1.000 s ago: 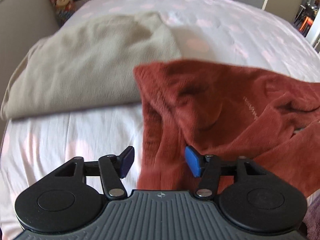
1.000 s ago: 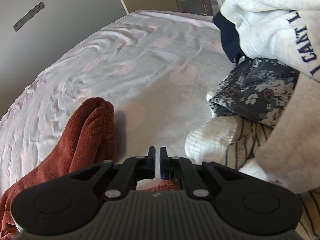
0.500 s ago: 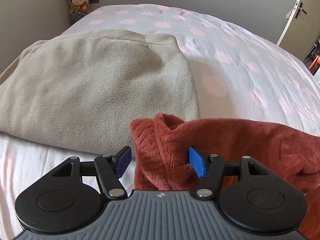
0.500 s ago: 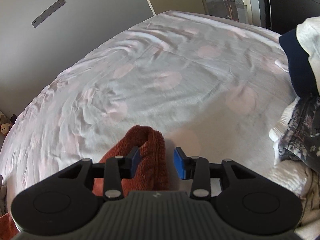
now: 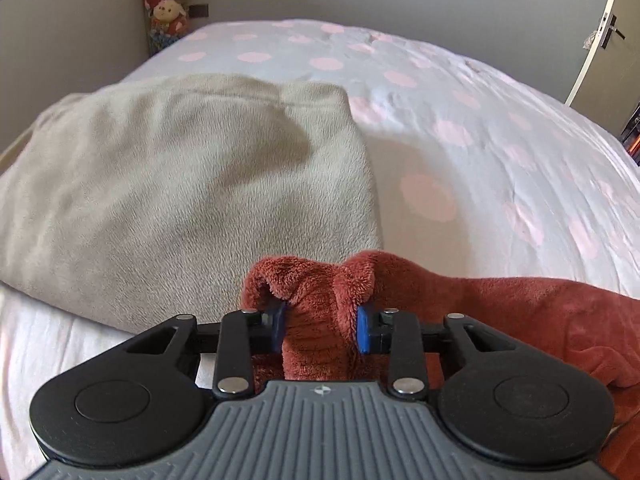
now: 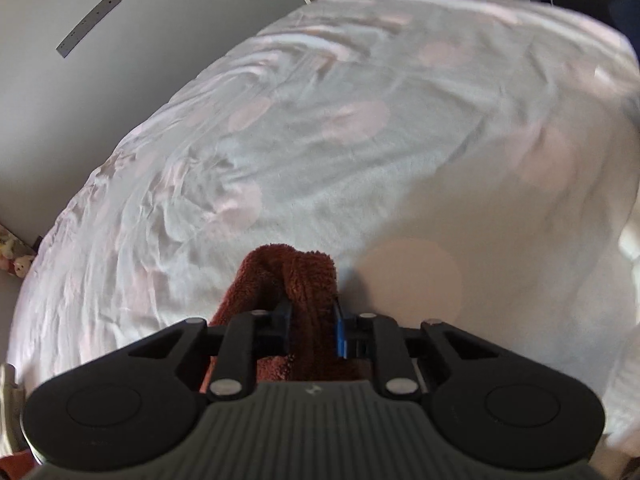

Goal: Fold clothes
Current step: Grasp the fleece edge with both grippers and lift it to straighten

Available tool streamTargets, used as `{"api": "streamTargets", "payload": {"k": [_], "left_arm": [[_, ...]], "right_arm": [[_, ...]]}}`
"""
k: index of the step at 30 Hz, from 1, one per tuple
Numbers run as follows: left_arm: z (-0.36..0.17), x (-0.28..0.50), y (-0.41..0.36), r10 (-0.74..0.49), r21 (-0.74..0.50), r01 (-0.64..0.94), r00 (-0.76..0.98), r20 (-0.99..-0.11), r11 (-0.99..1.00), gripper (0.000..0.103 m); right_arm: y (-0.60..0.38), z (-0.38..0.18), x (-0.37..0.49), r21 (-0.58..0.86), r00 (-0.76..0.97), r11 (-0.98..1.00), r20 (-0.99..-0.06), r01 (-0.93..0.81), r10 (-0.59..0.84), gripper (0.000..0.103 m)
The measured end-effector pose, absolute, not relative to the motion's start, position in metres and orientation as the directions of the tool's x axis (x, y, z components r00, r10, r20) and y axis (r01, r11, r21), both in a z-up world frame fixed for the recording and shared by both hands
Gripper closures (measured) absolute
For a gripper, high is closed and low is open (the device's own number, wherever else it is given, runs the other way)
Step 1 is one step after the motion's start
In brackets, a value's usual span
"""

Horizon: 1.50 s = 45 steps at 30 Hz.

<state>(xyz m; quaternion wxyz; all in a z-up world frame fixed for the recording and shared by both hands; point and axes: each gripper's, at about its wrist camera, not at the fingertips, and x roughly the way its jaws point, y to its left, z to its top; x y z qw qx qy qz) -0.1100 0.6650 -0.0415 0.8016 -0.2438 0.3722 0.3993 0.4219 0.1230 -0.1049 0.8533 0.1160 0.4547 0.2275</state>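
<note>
Nearest in the left wrist view, the left gripper [image 5: 320, 330] has its two blue pads [image 5: 363, 330] pressed against a bunched fold of the rust-red fleece garment [image 5: 520, 312], which fills the gap between them and pokes up past the fingertips in two fuzzy humps; the rest of that garment trails off to the right and lies on the bedsheet [image 5: 460, 128]. Nearest in the right wrist view, the right gripper [image 6: 312, 330] likewise pinches a doubled-over edge of the same rust-red fleece garment [image 6: 304, 276], with the cloth squeezed between the blue pads [image 6: 341, 336] and its folded end rising just beyond the tips, while more of it hangs down to the left beneath the gripper body. Just beyond the left gripper, touching or nearly touching the red cloth, a beige fleece piece [image 5: 180, 184] lies folded flat on the bed. Farther out the white sheet with pale pink dots spreads wide, wrinkled in the right wrist view [image 6: 360, 140]. At the far left corner of the room a column of stuffed toys [image 5: 166, 4] stands against the wall, and at the far right a door [image 5: 604, 32] with a handle shows
</note>
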Motion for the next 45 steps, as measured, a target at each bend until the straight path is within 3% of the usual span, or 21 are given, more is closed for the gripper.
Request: {"api": "streamTargets", "payload": {"k": [11, 15, 25, 27, 32, 36, 45], "left_arm": [[0.048, -0.149, 0.665, 0.581, -0.196, -0.851, 0.483, -0.655, 0.487, 0.077], [0.053, -0.129, 0.678, 0.567, -0.19, -0.859, 0.465, -0.68, 0.476, 0.077], [-0.008, -0.054, 0.717, 0.475, -0.128, -0.857, 0.394, -0.787, 0.499, 0.071], [-0.015, -0.049, 0.72, 0.467, -0.122, -0.855, 0.388, -0.795, 0.504, 0.066], [-0.011, -0.067, 0.71, 0.458, -0.184, -0.828, 0.461, -0.76, 0.529, 0.049], [-0.002, -0.098, 0.687, 0.475, -0.206, -0.802, 0.516, -0.713, 0.561, 0.036], [-0.049, -0.134, 0.651, 0.381, -0.189, -0.797, 0.463, -0.8, 0.574, 0.035]], "right_arm": [[0.064, 0.011, 0.406, 0.357, 0.693, 0.89, -0.565, -0.284, 0.448, 0.085], [0.072, 0.025, 0.413, 0.308, 0.712, 0.905, -0.561, -0.293, 0.421, 0.085], [0.101, -0.028, 0.424, 0.229, 0.673, 0.935, -0.65, -0.27, 0.354, 0.084], [0.104, -0.037, 0.422, 0.225, 0.663, 0.937, -0.662, -0.269, 0.349, 0.083], [0.112, -0.059, 0.418, 0.212, 0.639, 0.94, -0.692, -0.266, 0.337, 0.064], [0.099, -0.063, 0.407, 0.212, 0.634, 0.942, -0.699, -0.259, 0.331, 0.06], [0.056, -0.068, 0.389, 0.222, 0.618, 0.947, -0.718, -0.233, 0.32, 0.06]]}}
